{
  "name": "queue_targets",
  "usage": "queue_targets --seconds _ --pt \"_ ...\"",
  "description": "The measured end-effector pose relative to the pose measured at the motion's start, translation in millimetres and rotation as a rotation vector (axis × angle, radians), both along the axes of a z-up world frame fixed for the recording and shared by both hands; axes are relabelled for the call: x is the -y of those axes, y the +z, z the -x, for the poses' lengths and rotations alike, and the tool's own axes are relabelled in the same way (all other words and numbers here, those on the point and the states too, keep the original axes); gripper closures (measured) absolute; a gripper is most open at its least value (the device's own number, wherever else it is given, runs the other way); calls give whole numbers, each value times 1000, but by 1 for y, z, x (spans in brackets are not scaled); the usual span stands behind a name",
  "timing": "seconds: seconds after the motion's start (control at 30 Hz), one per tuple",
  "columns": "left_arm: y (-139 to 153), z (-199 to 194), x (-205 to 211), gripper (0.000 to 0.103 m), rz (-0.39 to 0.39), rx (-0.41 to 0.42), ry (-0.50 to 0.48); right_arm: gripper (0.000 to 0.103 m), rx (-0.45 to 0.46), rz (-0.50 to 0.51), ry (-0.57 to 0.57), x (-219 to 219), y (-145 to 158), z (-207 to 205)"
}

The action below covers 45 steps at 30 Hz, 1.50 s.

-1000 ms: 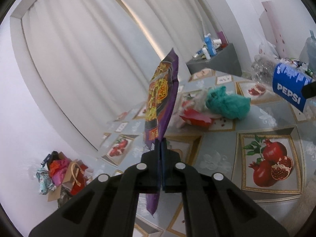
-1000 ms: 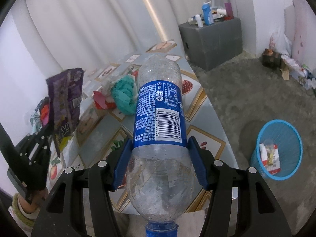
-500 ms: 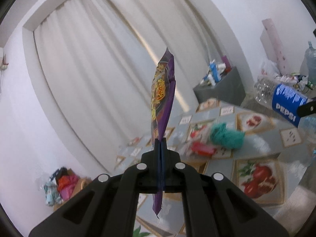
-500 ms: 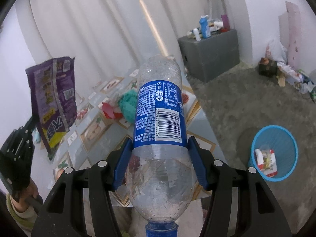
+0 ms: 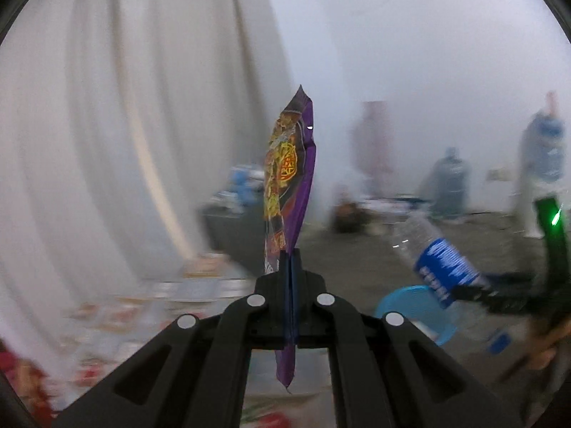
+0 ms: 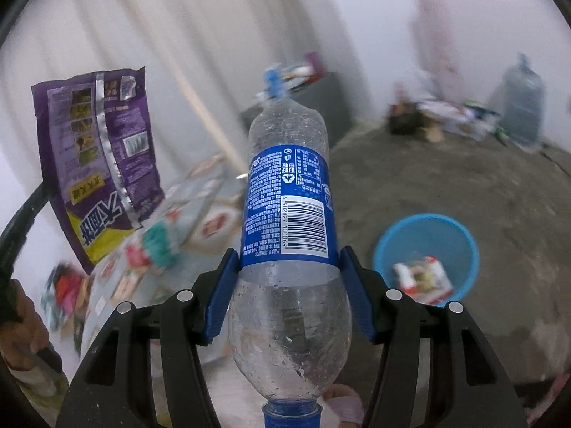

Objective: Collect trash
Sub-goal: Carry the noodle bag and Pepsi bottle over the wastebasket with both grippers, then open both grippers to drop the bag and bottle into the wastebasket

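The left gripper (image 5: 289,278) pinches a purple wrapper (image 5: 289,178) by its lower edge; the right gripper (image 6: 289,299) clamps a bottle (image 6: 289,221) near the bin (image 6: 426,249) below. The thin wrapper could slip or flutter wide of the bin.

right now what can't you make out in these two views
- Table top, left wrist view: motion blur smears the trash on it.
- Blue bin, left wrist view: the plastic bottle covers part of it; contents hidden.
- Purple snack bag, left wrist view: edge-on, print unreadable; the left gripper hides its middle.
- Bottle cap, right wrist view: cut by the bottom edge.
- Carton in the bin, right wrist view: too blurred to read.
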<state>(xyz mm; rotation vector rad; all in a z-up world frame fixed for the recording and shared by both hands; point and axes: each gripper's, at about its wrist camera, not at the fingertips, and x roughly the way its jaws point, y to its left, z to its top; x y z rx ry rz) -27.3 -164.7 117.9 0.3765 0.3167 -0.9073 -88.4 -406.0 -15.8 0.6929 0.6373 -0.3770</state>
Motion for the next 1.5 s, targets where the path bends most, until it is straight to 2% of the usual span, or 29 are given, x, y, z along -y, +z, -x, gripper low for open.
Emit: queue_targets --seconds 0.07,0.23,0.3,0.4,0.47,0.53,0.63,0.67,0.7,0.73,0.77,0.83,0.93,1.07,1.13,1.3,1.5 --pt "-5 -8 33 102 -1 -102 -78 49 -20 -17 -70 18 -9 15" --pt "-44 -24 128 102 -106 -404 -239 49 -71 -102 -216 60 -46 38" --pt "-76 -33 173 102 -186 -542 -268 48 -91 -158 -251 74 -65 41" --pt "-127 -46 232 102 -296 -695 -285 48 -116 -268 -283 95 -101 43" --pt "-160 -50 262 102 -354 -790 -292 48 -129 -335 -293 107 -123 36" --pt "-193 -52 294 102 -415 -834 -290 48 -137 -411 -314 120 -148 27" --pt "-222 -60 328 98 -459 -861 -281 46 -151 -489 -339 143 -182 13" --pt "-236 -63 339 83 -483 -864 -263 45 -154 -502 -347 152 -190 11" --pt "-249 -65 354 58 -520 -860 -241 41 -161 -533 -359 164 -208 2" --pt "-257 -66 364 48 -550 -855 -218 38 -167 -553 -371 173 -218 -1" --pt "-267 -68 371 45 -568 -844 -190 38 -173 -568 -386 178 -224 -1" --pt "-275 -71 373 45 -573 -820 -150 38 -185 -582 -430 186 -234 2" --pt "-264 -73 358 45 -538 -815 -151 38 -149 -574 -423 180 -224 8" --pt "-229 -62 334 44 -501 -694 -160 38 -161 -515 -391 162 -203 18" --pt "-215 -62 320 43 -481 -660 -160 38 -167 -482 -384 161 -196 21" --pt "-164 -55 269 43 -372 -598 -164 38 -188 -336 -331 143 -156 35" --pt "-106 -58 179 43 -189 -506 -101 38 -157 -186 -199 113 -109 10"
